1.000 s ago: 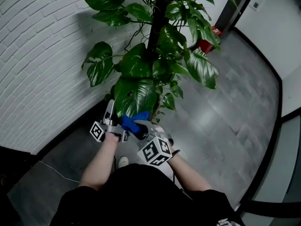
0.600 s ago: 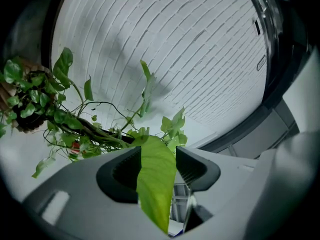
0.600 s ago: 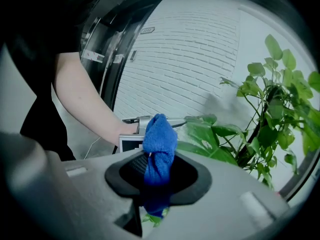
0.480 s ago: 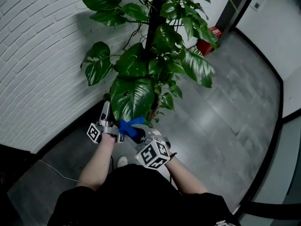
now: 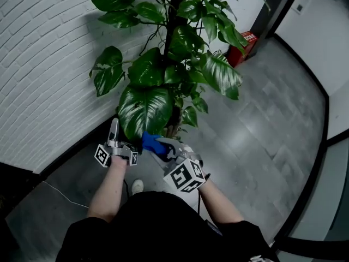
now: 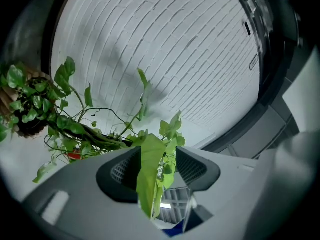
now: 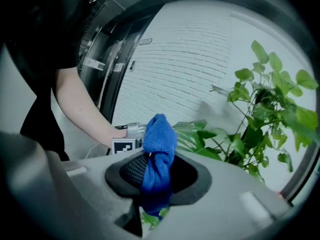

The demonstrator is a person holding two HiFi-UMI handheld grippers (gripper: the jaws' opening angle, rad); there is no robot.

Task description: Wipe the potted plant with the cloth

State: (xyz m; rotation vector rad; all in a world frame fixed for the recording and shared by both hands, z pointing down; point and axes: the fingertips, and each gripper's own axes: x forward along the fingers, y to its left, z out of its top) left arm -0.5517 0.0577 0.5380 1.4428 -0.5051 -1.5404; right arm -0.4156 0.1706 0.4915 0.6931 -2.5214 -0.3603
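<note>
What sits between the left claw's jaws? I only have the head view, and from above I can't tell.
Observer: In the left gripper view, a leaf stands edge-on between the pads of the left claw. The pads are wide apart and are not pinching it.
Operator: And is the cloth properly gripped?
Observer: Yes. The right gripper view shows the right claw shut on the blue cloth, which is bunched between the pads and sticks up past them.
</note>
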